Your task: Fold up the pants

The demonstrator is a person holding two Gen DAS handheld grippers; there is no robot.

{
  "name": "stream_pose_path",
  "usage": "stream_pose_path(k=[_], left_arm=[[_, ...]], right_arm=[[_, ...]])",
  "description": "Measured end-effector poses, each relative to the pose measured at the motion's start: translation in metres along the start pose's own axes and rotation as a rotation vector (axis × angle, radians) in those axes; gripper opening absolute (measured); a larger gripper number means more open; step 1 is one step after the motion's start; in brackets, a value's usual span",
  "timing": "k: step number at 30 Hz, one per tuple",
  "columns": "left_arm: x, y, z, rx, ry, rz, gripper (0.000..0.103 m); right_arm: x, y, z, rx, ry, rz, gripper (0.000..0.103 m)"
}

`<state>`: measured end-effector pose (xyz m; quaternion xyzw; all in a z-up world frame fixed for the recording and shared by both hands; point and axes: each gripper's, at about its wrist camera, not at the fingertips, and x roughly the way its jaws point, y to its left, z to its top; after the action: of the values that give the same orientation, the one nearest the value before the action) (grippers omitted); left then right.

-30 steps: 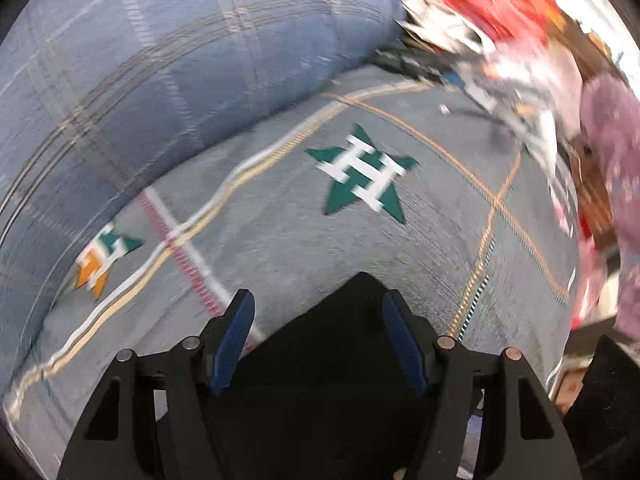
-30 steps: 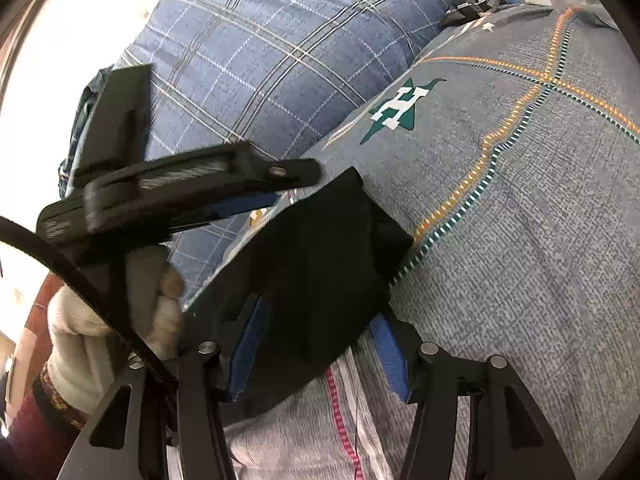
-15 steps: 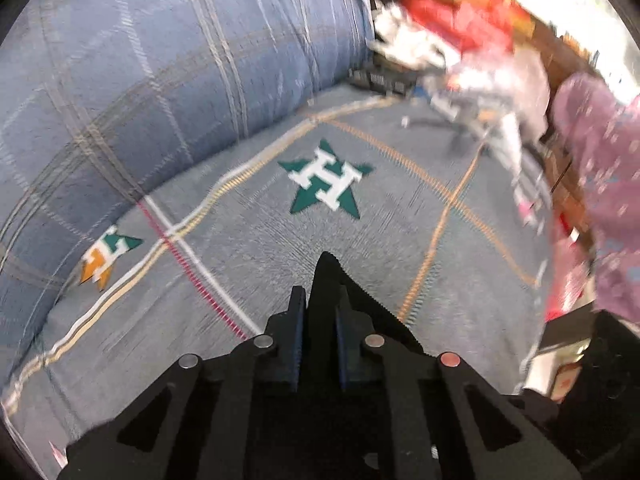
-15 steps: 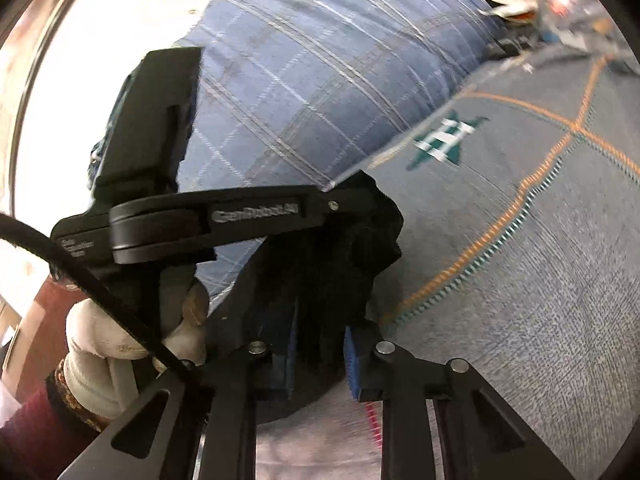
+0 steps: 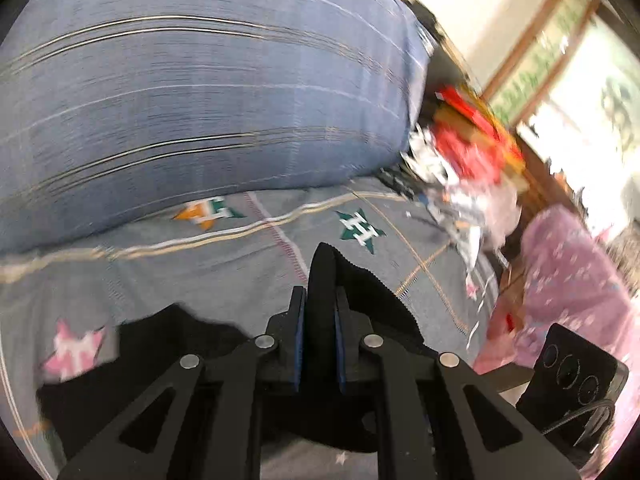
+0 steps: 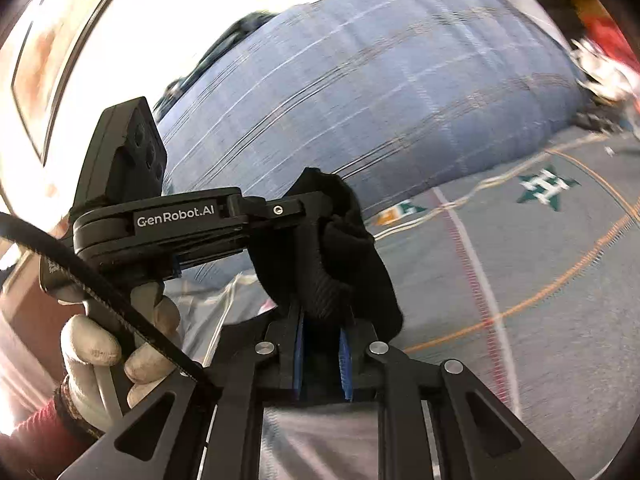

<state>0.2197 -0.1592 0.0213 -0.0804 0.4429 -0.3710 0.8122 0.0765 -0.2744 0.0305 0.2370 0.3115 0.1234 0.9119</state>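
At far left we note a white knitted glove (image 6: 108, 356) on the hand carrying the left gripper (image 5: 319, 308), a matte black body with blue pads. We find it clamped on a ribbed edge of the black pants (image 5: 320, 276), which stand up in a narrow fold and trail down over the grey bedcover (image 5: 180, 268) with its embroidered stars. The plump blue plaid pillow (image 5: 200, 92) lies beyond. To the right, the right gripper (image 6: 322, 328) is closing, its pads pressing a bunched, soft mound of the same pants.
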Motion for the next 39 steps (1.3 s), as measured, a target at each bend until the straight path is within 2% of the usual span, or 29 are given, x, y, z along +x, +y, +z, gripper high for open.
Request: stream_pose_path(k=[4, 10, 16, 21, 23, 26, 31, 34, 39], left_arm=[[-0.040, 0.042, -0.022, -0.111, -0.057, -0.019, 0.009], [-0.079, 0.108, -0.057, -0.285, -0.123, -0.042, 0.009], [-0.093, 0.170, -0.089, -0.424, -0.147, -0.035, 0.009], [-0.094, 0.210, -0.117, -0.547, -0.146, -0.030, 0.009], [-0.098, 0.216, -0.124, -0.563, -0.148, -0.029, 0.010], [-0.106, 0.218, -0.129, -0.562, -0.147, -0.006, 0.012], [-0.124, 0.214, -0.133, -0.568, -0.173, 0.029, 0.014], [-0.140, 0.210, -0.134, -0.577, -0.201, 0.052, 0.020], [-0.155, 0.201, -0.130, -0.580, -0.226, 0.090, 0.021]], right_arm=[[0.017, 0.045, -0.012, -0.102, 0.052, -0.004, 0.015], [0.056, 0.106, -0.037, -0.252, 0.135, -0.005, 0.015], [0.103, 0.152, -0.073, -0.422, 0.215, -0.035, 0.015], [0.135, 0.168, -0.107, -0.566, 0.267, -0.074, 0.015], [0.141, 0.171, -0.119, -0.619, 0.275, -0.093, 0.016], [0.145, 0.175, -0.132, -0.674, 0.272, -0.097, 0.023], [0.142, 0.187, -0.148, -0.732, 0.274, -0.053, 0.047], [0.129, 0.192, -0.156, -0.763, 0.276, -0.016, 0.051], [0.092, 0.177, -0.156, -0.743, 0.262, 0.022, 0.057]])
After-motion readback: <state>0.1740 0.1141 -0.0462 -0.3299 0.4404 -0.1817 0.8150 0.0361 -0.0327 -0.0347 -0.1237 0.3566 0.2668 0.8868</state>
